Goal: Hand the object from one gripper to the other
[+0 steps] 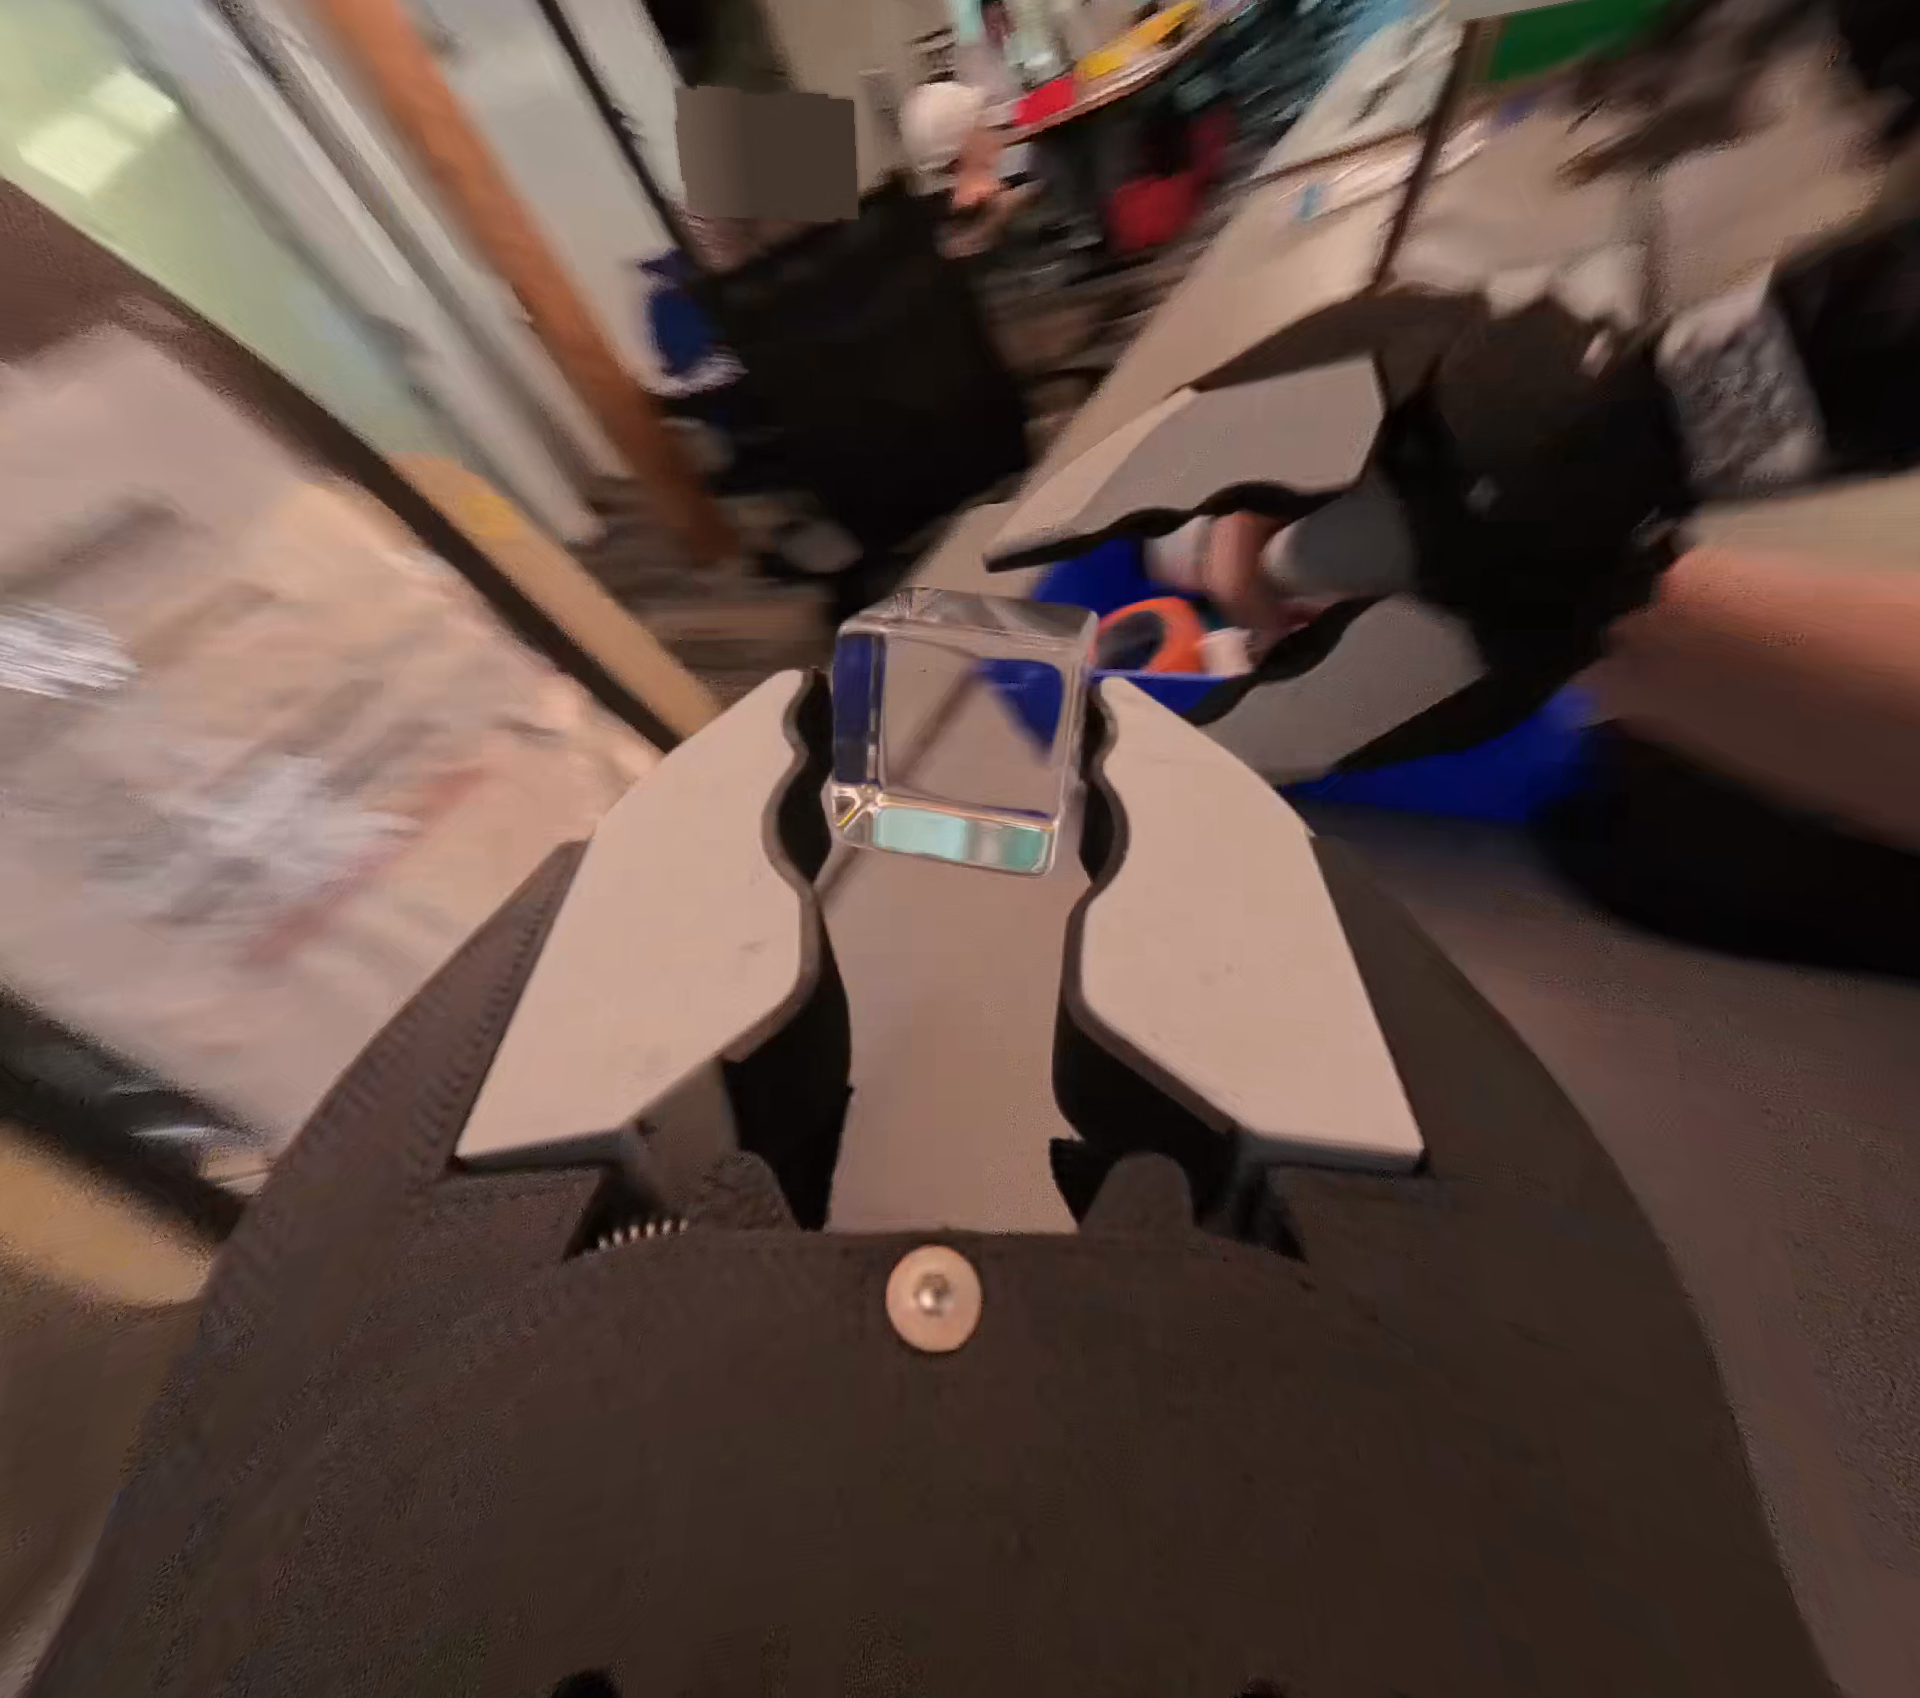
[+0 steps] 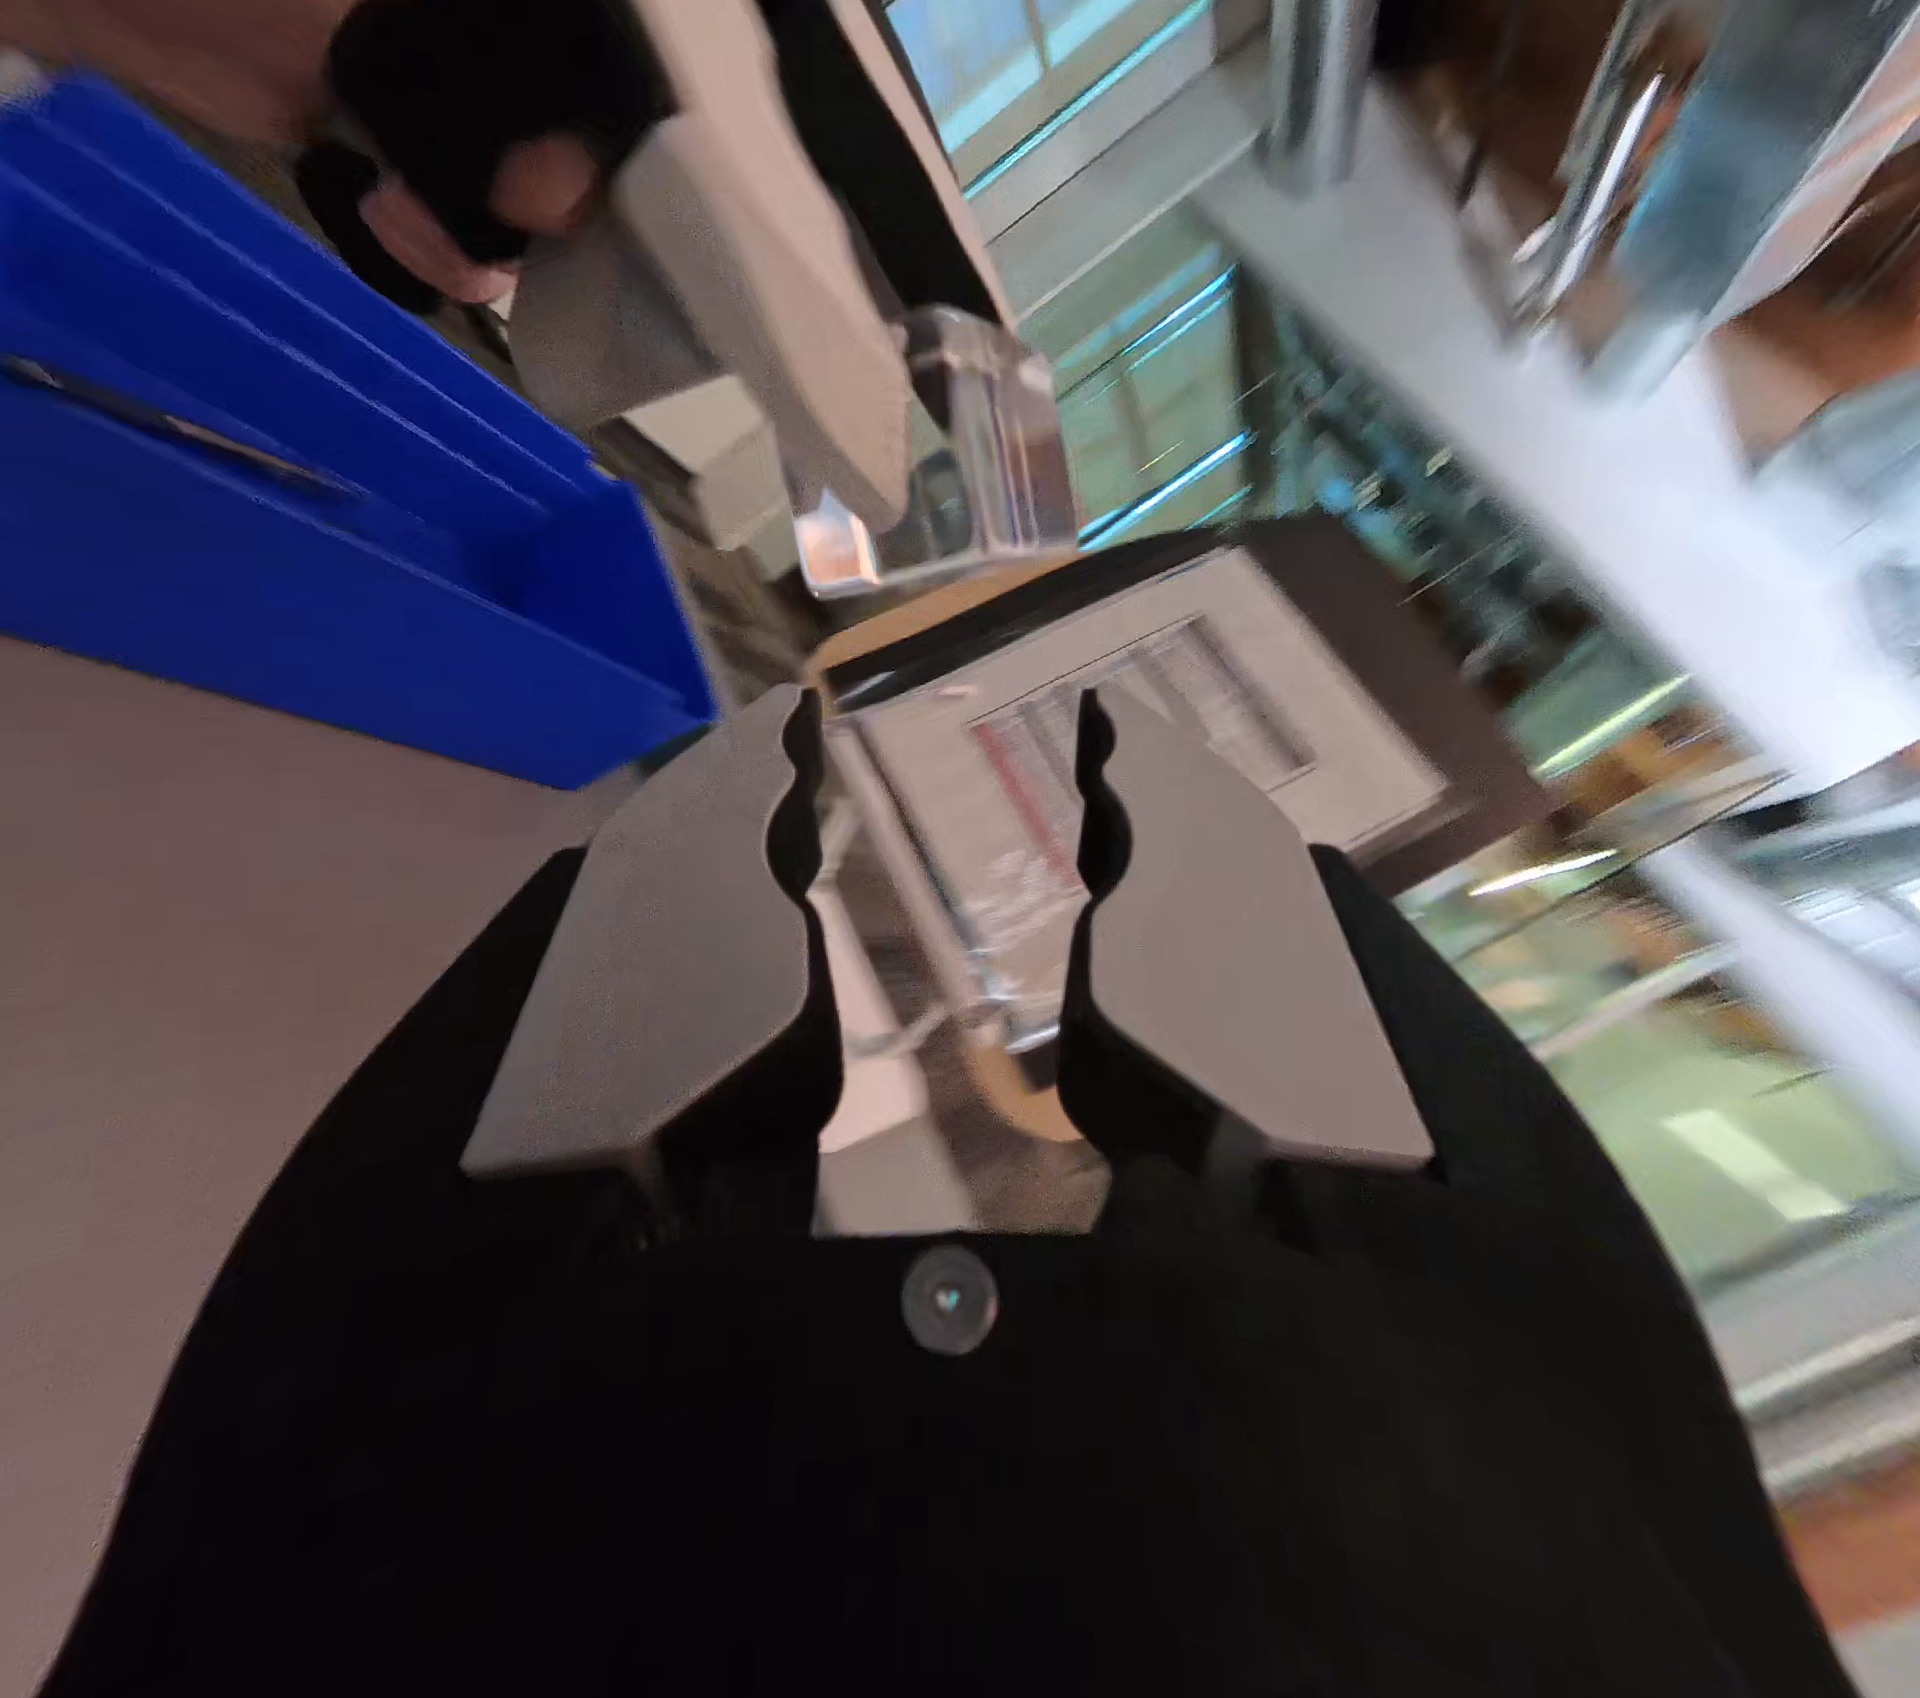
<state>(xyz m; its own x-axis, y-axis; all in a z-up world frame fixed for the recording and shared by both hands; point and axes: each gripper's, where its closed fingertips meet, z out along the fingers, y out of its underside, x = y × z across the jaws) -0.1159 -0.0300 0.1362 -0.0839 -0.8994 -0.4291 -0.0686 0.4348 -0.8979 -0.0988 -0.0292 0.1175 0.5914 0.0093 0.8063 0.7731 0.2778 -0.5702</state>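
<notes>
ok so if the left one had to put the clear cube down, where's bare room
The bare grey tabletop beside the blue bin, below and left of the open right gripper, looks free. The bin itself is crowded with items. The clear cube, clamped in the left gripper, has the right gripper close beside it.

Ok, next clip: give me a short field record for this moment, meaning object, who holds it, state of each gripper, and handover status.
object: clear cube, transparent block
holder: left gripper, fingers closed on two opposite sides of the cube
other gripper: right gripper, open, nothing between its fingers
relative position: right gripper to the right of the cube in the left wrist view, apart from it
handover status: not yet done; the right gripper has no contact with the cube
background: blue bin beside the grippers
image quality: heavy motion blur
</notes>
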